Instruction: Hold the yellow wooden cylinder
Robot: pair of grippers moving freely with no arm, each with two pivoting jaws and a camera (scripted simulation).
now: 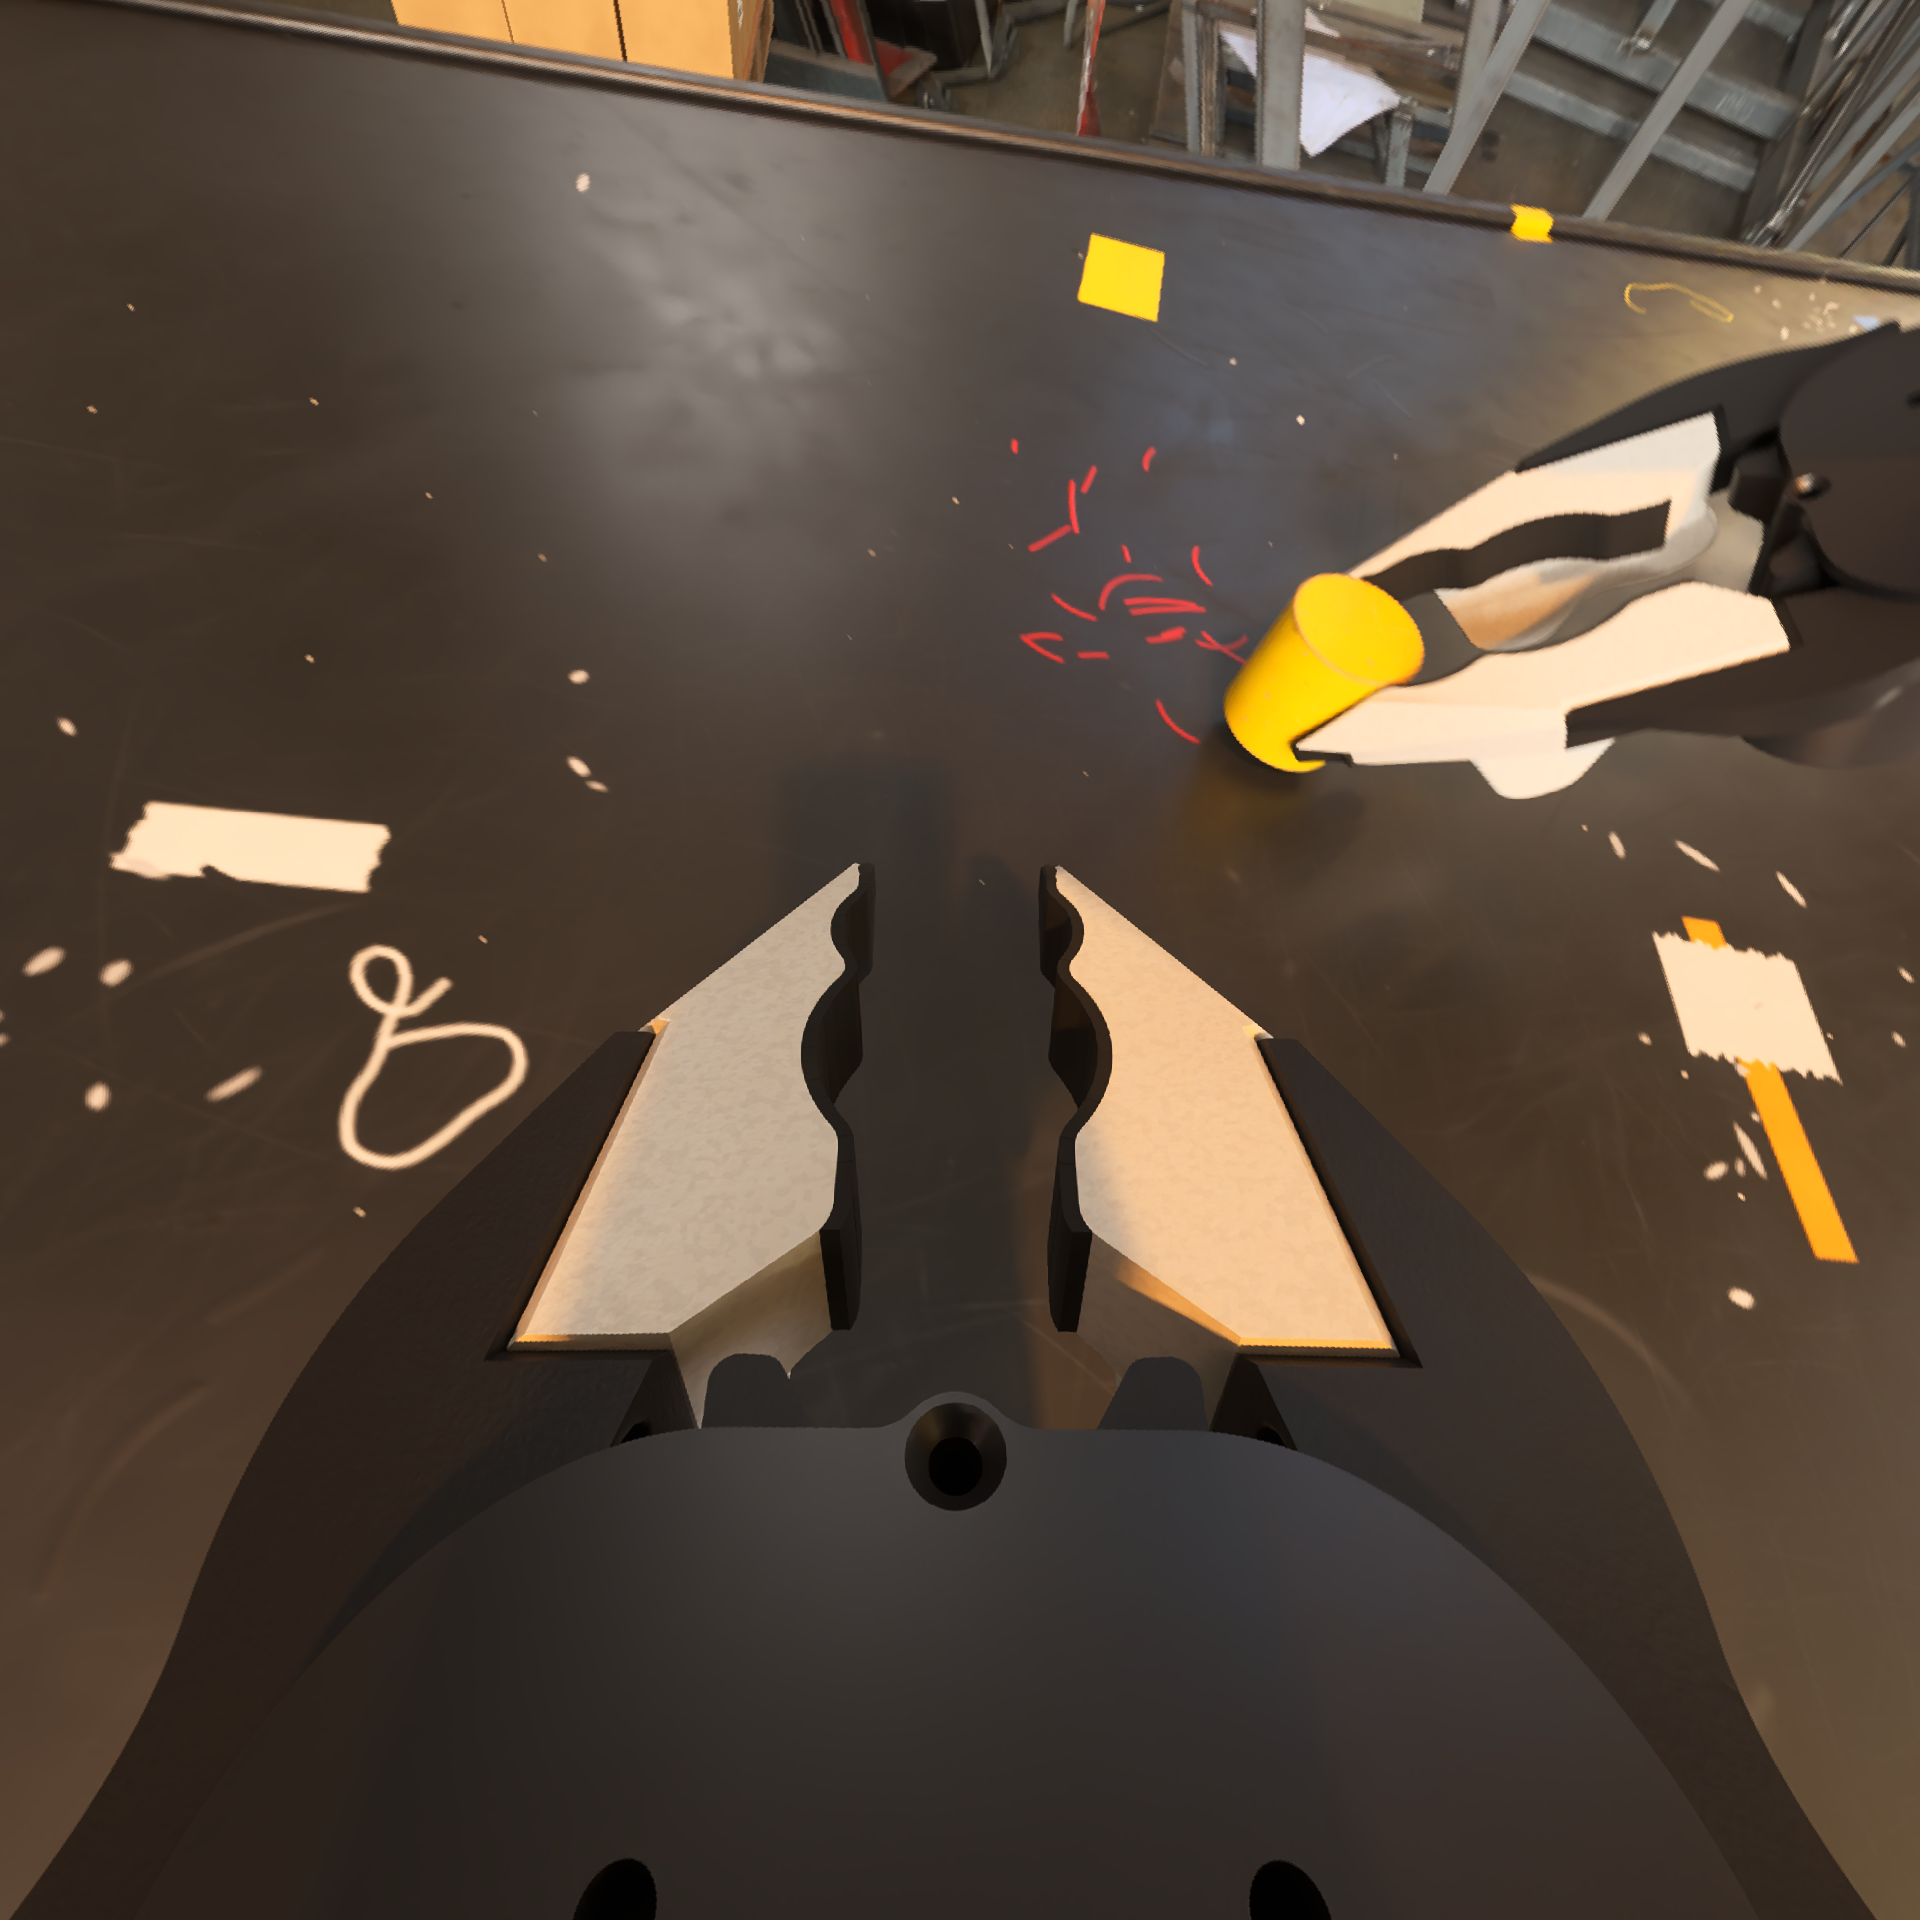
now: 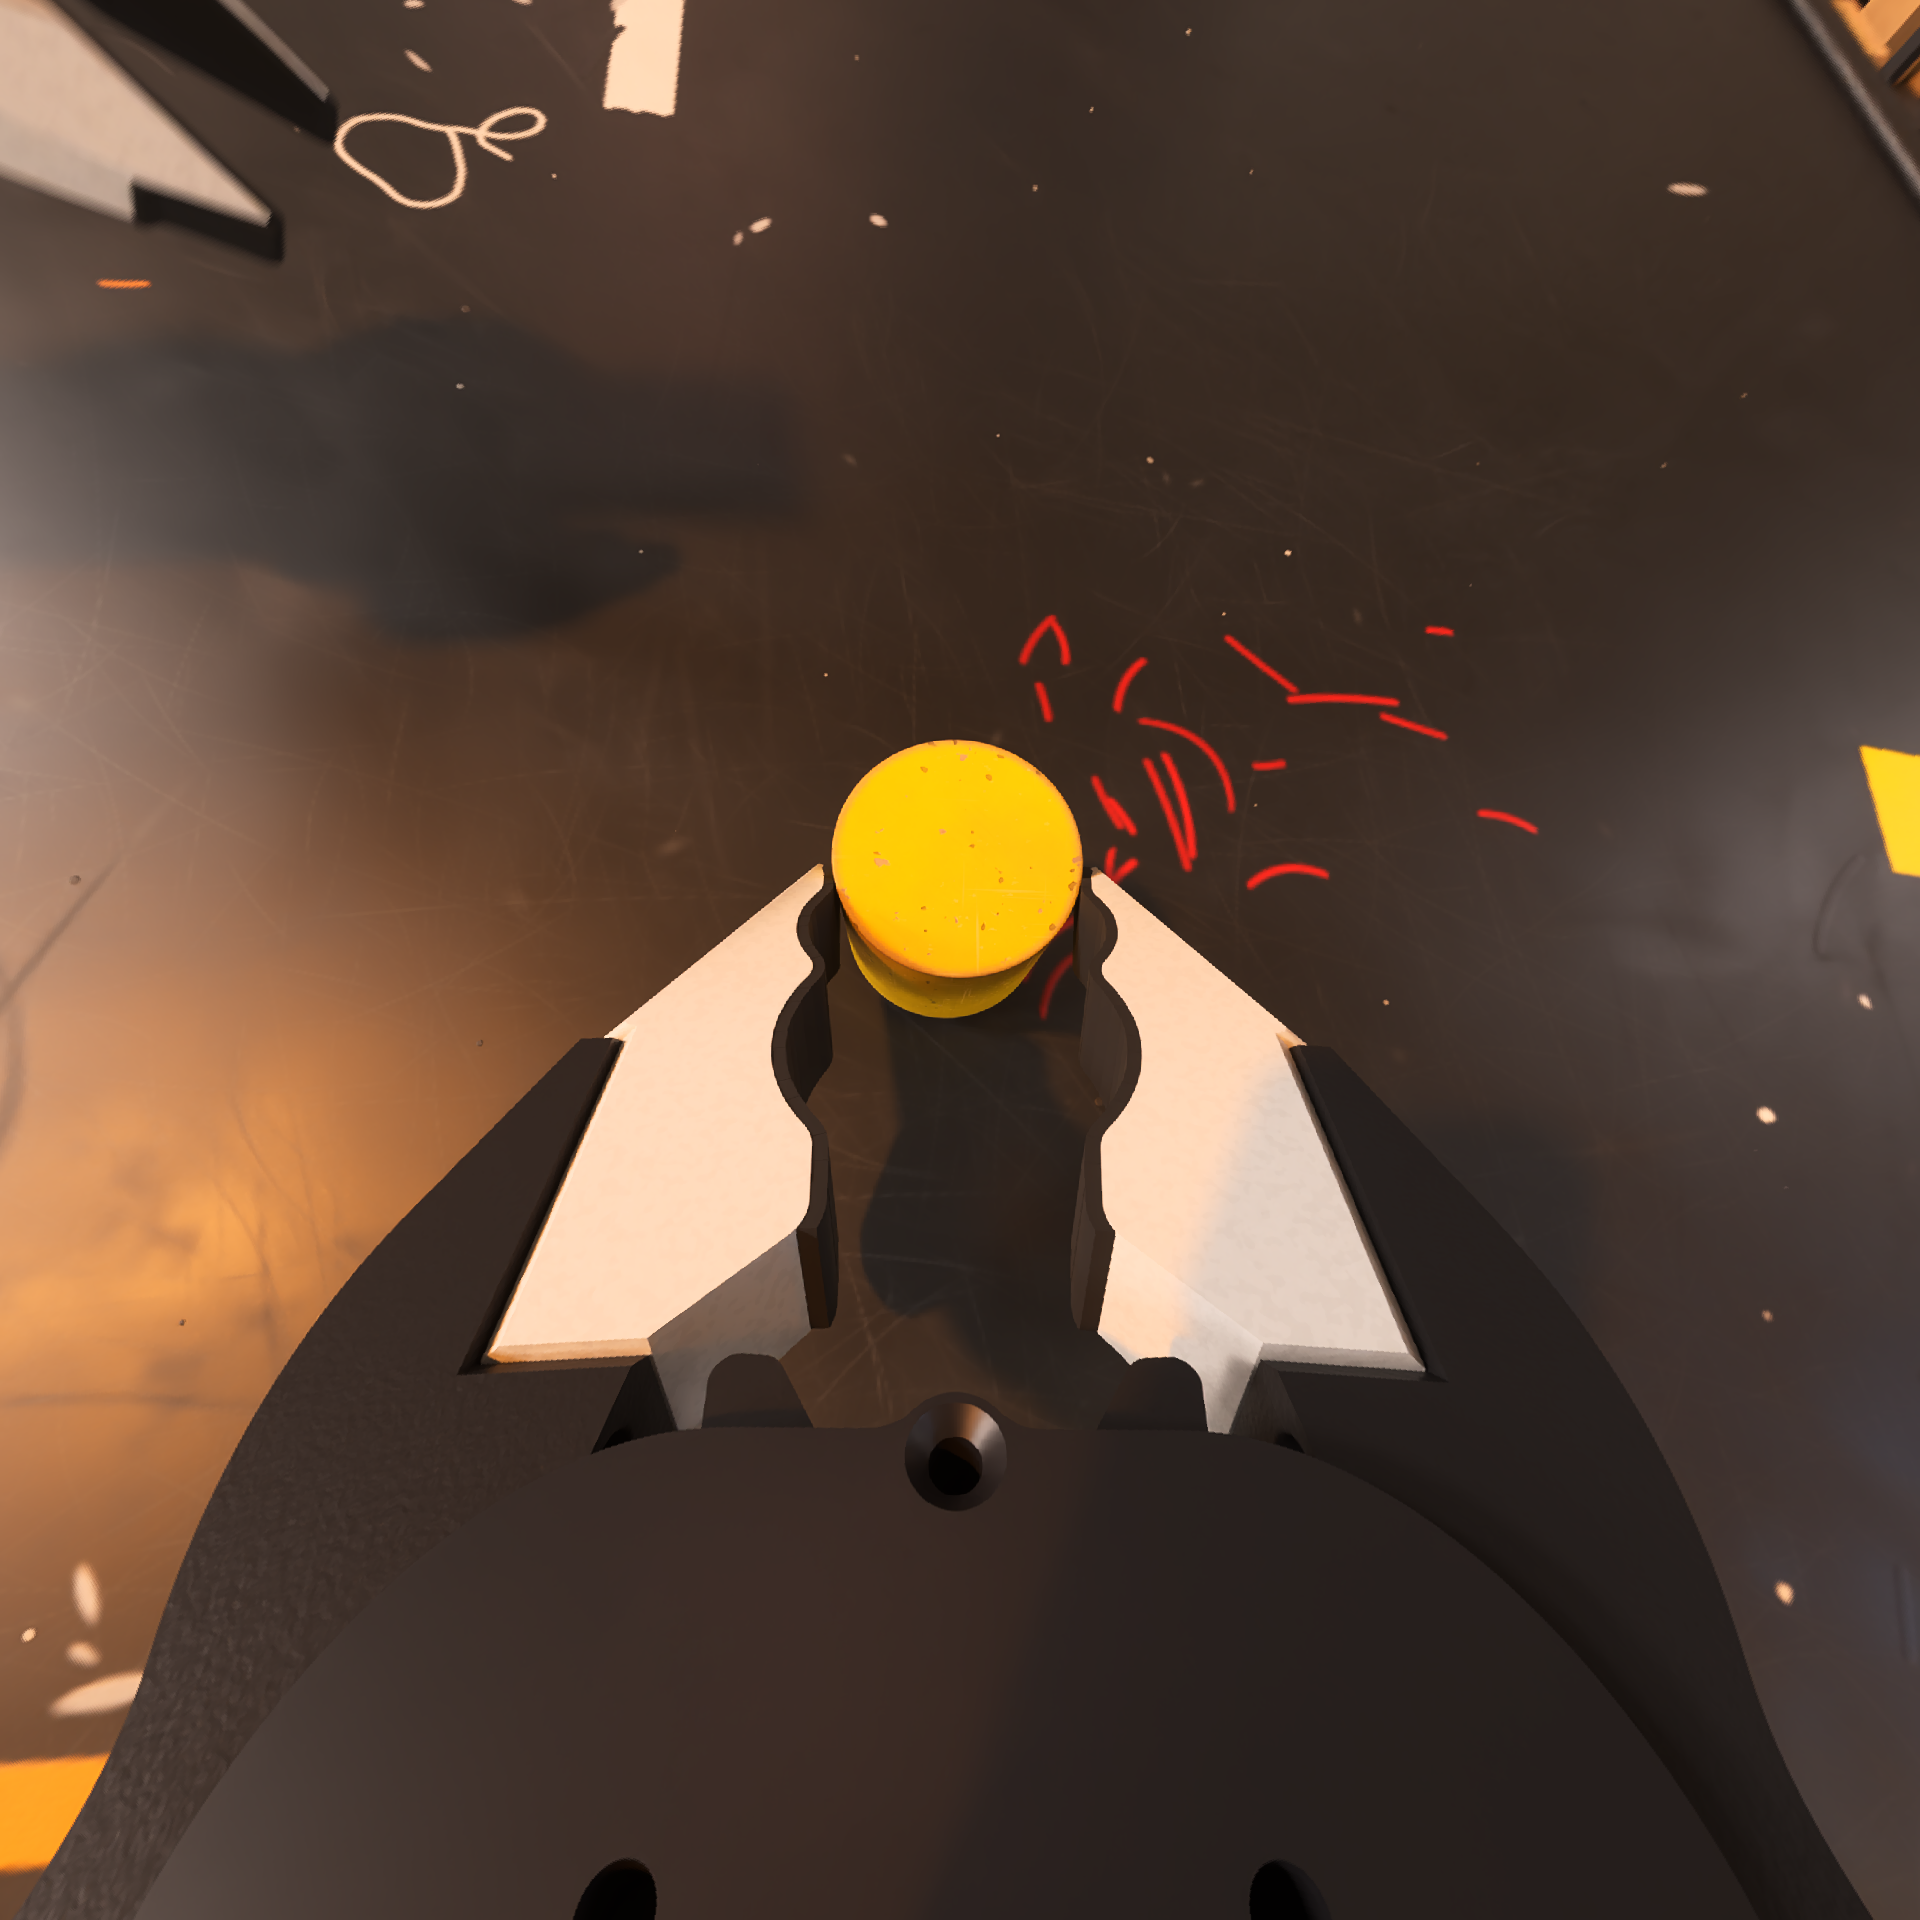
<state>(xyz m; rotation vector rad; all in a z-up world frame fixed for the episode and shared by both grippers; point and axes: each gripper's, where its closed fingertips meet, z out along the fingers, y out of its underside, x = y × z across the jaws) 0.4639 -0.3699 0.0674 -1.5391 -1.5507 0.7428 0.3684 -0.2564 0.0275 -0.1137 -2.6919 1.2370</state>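
Right gripper (image 2: 956, 883) is clamping the yellow cylinder (image 2: 956, 862) at its fingertips, standing on the dark counter (image 1: 623, 520) mid-surface beside red scribbles (image 2: 1174, 769). Left gripper (image 1: 956, 883) is hovering apart, fingers parted, gripping nothing.

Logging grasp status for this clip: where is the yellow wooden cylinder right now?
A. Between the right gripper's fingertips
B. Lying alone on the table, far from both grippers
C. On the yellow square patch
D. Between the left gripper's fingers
A: the yellow wooden cylinder sits between the right gripper fingertips, which close on its sides, while the left gripper has only bare table between its fingers.
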